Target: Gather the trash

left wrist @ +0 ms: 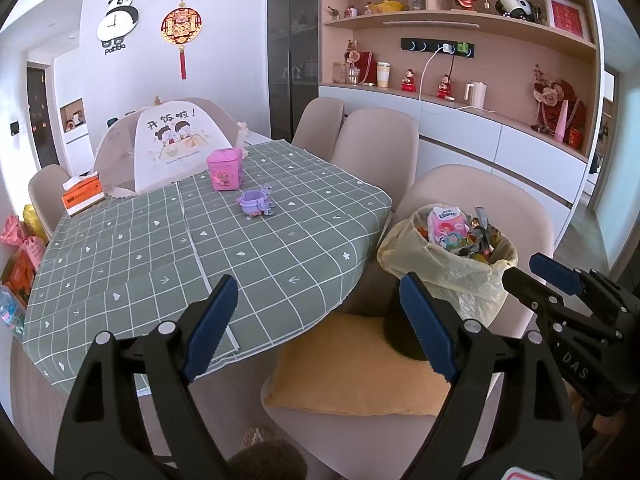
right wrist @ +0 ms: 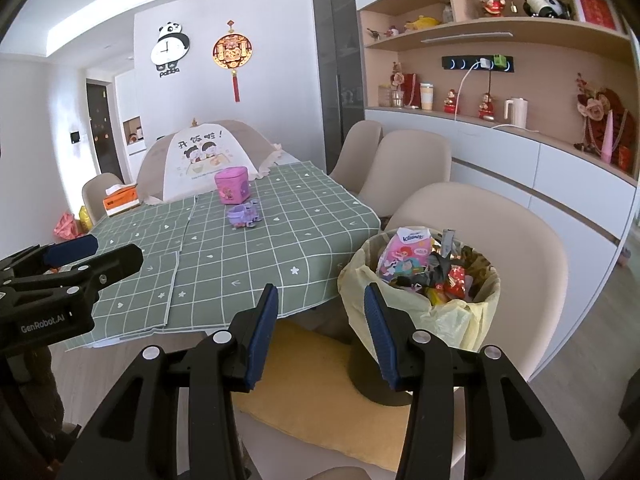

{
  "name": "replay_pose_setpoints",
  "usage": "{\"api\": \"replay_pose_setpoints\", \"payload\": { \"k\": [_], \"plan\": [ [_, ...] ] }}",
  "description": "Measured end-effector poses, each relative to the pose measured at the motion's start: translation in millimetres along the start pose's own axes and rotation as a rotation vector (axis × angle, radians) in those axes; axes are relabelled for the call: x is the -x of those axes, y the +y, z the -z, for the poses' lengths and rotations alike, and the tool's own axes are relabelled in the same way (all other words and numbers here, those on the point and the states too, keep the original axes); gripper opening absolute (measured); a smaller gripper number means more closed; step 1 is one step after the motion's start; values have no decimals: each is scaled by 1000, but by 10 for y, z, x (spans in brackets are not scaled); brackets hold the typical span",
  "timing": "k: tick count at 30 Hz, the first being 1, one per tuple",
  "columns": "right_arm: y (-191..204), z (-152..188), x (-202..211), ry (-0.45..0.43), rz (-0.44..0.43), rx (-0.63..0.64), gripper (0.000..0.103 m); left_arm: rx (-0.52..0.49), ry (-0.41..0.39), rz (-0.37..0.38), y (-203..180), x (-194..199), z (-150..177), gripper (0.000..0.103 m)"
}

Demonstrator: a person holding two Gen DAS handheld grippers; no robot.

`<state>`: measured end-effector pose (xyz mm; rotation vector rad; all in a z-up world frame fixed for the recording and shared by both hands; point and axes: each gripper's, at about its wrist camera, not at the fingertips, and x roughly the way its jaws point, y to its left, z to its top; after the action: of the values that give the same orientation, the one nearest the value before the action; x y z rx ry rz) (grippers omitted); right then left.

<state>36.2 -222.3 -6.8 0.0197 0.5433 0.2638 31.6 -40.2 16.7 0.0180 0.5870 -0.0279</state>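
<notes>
Bin brim-full on chair | our left gripper, right gripper open, empty | risk: nudging it spills wrappers, tips it.

Two wrist fisheyes, side by side, angled down from beside the table's near corner; both share the close trash bin.

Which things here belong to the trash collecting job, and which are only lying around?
Job: trash bin with yellow bag, full of wrappers; both open, empty claws.

Lying about: pink tin, purple toy, tissue box, food cover.
</notes>
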Motion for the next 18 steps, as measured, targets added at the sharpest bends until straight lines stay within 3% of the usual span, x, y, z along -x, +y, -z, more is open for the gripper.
{"api": "replay_pose_setpoints", "payload": {
  "k": [18],
  "plan": [
    [58,-24,-4,1,2,8,43,11,-2,-4,42,20,9,79]
  ]
}}
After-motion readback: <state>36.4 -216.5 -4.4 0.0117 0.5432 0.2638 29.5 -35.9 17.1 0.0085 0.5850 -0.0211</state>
